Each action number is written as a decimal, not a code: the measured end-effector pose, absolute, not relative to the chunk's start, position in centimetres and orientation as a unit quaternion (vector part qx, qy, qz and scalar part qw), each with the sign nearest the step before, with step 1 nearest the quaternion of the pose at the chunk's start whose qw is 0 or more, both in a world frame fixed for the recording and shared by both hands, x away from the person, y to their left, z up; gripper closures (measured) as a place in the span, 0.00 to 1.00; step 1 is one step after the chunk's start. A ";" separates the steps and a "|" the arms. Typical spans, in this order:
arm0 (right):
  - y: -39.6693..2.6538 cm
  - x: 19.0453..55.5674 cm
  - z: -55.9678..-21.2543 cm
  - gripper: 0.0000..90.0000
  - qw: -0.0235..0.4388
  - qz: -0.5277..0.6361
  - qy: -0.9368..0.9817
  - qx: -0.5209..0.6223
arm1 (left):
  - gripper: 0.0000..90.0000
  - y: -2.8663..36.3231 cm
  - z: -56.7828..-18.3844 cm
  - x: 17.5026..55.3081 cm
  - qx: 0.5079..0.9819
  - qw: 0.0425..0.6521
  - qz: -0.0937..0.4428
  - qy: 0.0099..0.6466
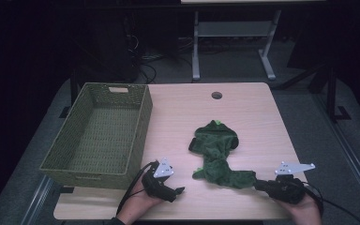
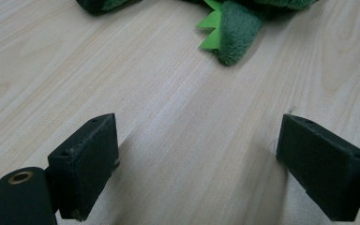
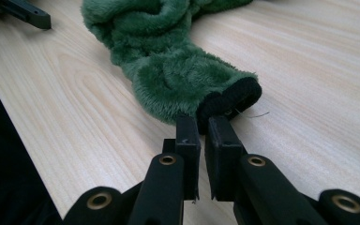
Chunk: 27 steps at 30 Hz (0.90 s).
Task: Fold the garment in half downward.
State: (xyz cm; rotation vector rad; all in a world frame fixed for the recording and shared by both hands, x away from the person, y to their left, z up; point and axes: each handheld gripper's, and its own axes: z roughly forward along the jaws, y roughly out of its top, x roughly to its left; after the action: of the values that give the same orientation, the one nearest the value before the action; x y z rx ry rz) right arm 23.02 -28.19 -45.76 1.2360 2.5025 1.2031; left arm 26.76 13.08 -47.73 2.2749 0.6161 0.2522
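Green plush garment point(image 1: 218, 154) lies crumpled on the light wooden tabletop point(image 1: 178, 117), right of centre and toward the near edge, its hooded end pointing away from the person and one sleeve running toward the near right corner. That sleeve ends in a black cuff point(image 3: 229, 101), and the right tongs point(image 3: 201, 129) have their two black jaws pressed nearly together on the edge of the cuff, so the fabric is pinched between the pads; in the high view the same right tongs point(image 1: 262, 184) sit low at the sleeve's tip, held by the person's right hand point(image 1: 304, 211) at the near edge. The left tongs point(image 2: 197, 154) stand wide open with nothing between the jaws, just bare wood, and the pads sit close above the tabletop. Ahead of them in the left gripper view a fuzzy green lobe of the garment with a bright green zigzag trim point(image 2: 211, 30) lies well apart from the jaws. In the high view the left tongs point(image 1: 176, 191) rest near the front edge, just beside the near right corner of a woven olive basket point(image 1: 75, 154), which stands on the left part of the tabletop. A round cable hole point(image 1: 216, 95) sits near the far edge.
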 end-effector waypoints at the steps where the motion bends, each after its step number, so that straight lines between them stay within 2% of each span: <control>1: -28.2 22.9 -45.6 0.93 0.052 0.396 0.822 0.406 | 0.14 13.1 -47.7 26.8 0.889 0.376 0.099 0.241; 14: -27.9 23.6 -43.3 0.94 0.081 0.437 0.812 0.379 | 0.14 13.2 -47.7 26.7 0.889 0.377 0.100 0.240; 27: -25.3 25.3 -42.2 0.94 0.083 0.462 0.820 0.327 | 0.14 13.3 -47.8 26.4 0.888 0.378 0.101 0.242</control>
State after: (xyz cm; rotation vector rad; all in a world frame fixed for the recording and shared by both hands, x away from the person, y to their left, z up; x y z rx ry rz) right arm 25.30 -25.27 -42.15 0.9758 2.4488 1.3785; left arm 26.43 13.33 -47.76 2.2706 0.6176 0.2575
